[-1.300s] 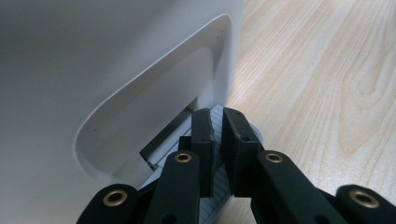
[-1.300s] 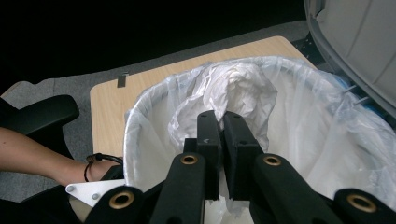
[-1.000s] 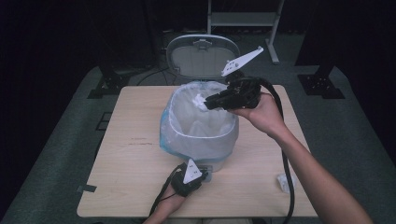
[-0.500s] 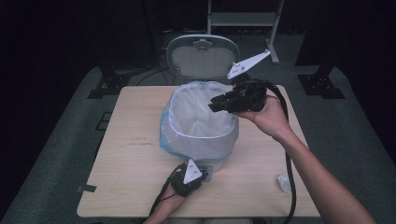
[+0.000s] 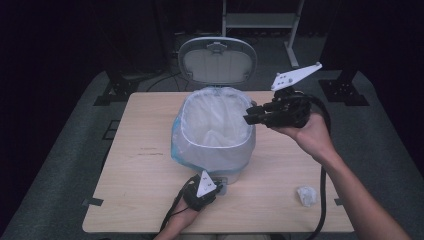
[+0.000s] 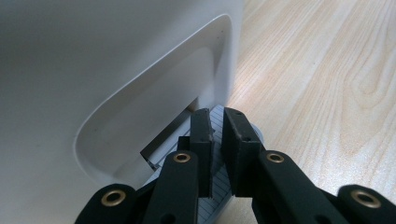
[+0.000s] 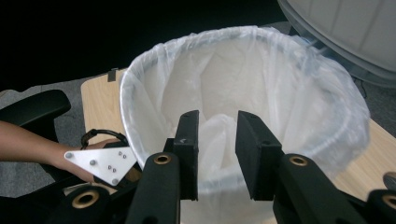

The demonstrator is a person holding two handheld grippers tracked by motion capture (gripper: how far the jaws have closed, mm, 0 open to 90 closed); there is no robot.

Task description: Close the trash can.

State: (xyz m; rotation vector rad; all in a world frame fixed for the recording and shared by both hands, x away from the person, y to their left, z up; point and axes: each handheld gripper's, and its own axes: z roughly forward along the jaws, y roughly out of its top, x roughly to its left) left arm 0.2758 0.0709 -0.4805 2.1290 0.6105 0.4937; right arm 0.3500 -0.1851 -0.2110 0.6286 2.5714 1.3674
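**Lined bin stood upright, mouth open to the ceiling**

The bin (image 5: 215, 135) stood at the centre of the table (image 5: 135, 200), its long axis vertical and its mouth facing straight up. Its lid (image 5: 217, 61) was raised at the 12 o'clock side, upright, with the inner face turned toward the person. A thin white bag (image 7: 261, 84) lined the bin, its edge folded over the rim all the way round and draped loosely down the outside wall.

The right gripper (image 5: 250, 116) hung in the air at about 3 o'clock of the bin, level with the rim, its jaws pointing toward 9 o'clock across the opening. In the right gripper view the right gripper (image 7: 217, 135) had its jaws parted with a clear gap and nothing between them, the bag's interior visible through that gap.

The left gripper (image 5: 216, 186) lay low at the 6 o'clock foot of the bin, pointing toward 12 o'clock. In the left gripper view the left gripper (image 6: 217, 135) had its jaws nearly together, a narrow slit between them, resting over the ridged pedal (image 6: 219, 186) that came out of a recess in the bin's base. Whether they pinched it could not be told.

A crumpled scrap of paper (image 5: 306, 195) lay on the table at about 4 o'clock of the bin, well apart from it. The right gripper's cable (image 5: 322, 200) ran down just beside that scrap.
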